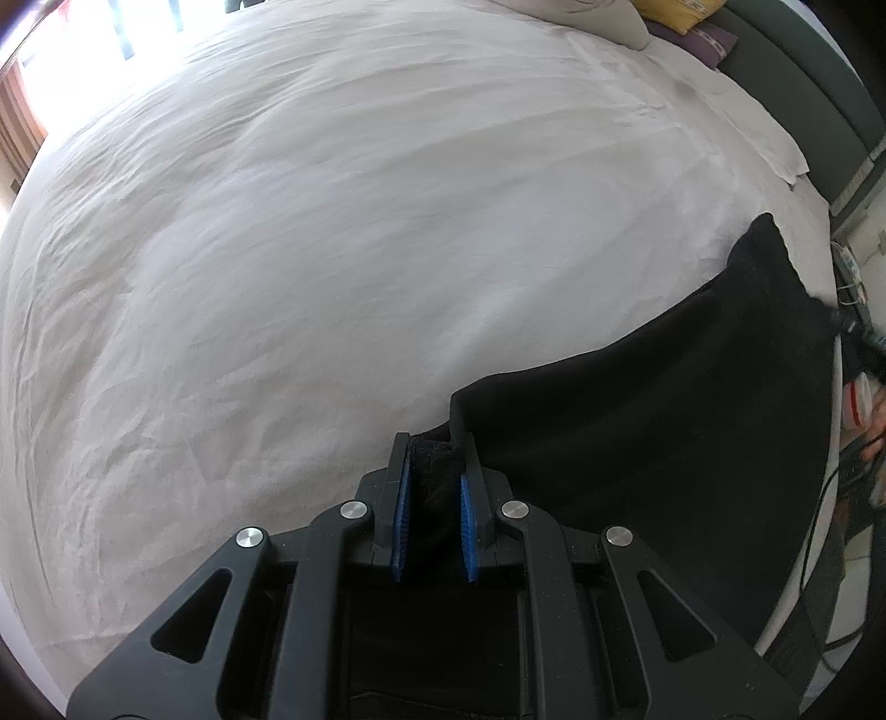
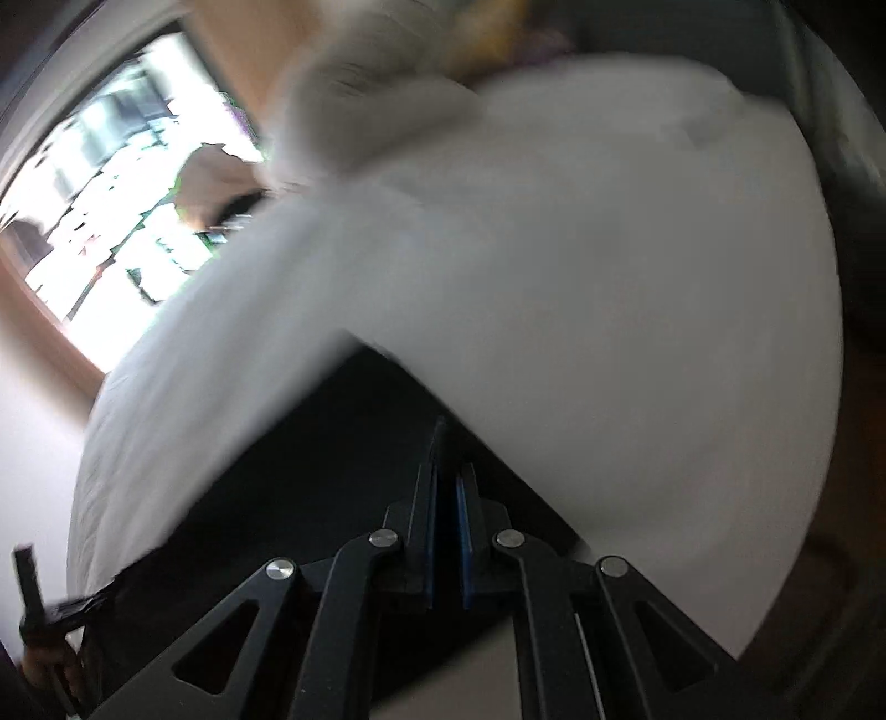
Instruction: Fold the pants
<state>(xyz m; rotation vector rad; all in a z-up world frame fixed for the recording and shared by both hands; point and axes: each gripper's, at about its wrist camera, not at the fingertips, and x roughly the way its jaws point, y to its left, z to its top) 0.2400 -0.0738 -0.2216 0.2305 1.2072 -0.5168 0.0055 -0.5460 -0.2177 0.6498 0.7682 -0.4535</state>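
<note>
Your left tool [image 1: 434, 471] is pinched tight on a thick edge of the black pants [image 1: 637, 443]. Your right tool [image 2: 447, 487] has its blue pads almost together; dark cloth lies right at the tips, and it looks clamped on the cloth, though the right picture is blurry. You hold two spots, likely so the cloth stays stretched flat and can fold over neatly.

The pants lie on the white bed sheet [image 1: 332, 277], near the bed's right edge, with one corner pointing up the bed. The wide white sheet beside them is bare, so there is room to fold. Pillows [image 1: 598, 16] sit well apart at the top. Cables [image 1: 847, 310] hang just past the bed's edge, near the pants.
</note>
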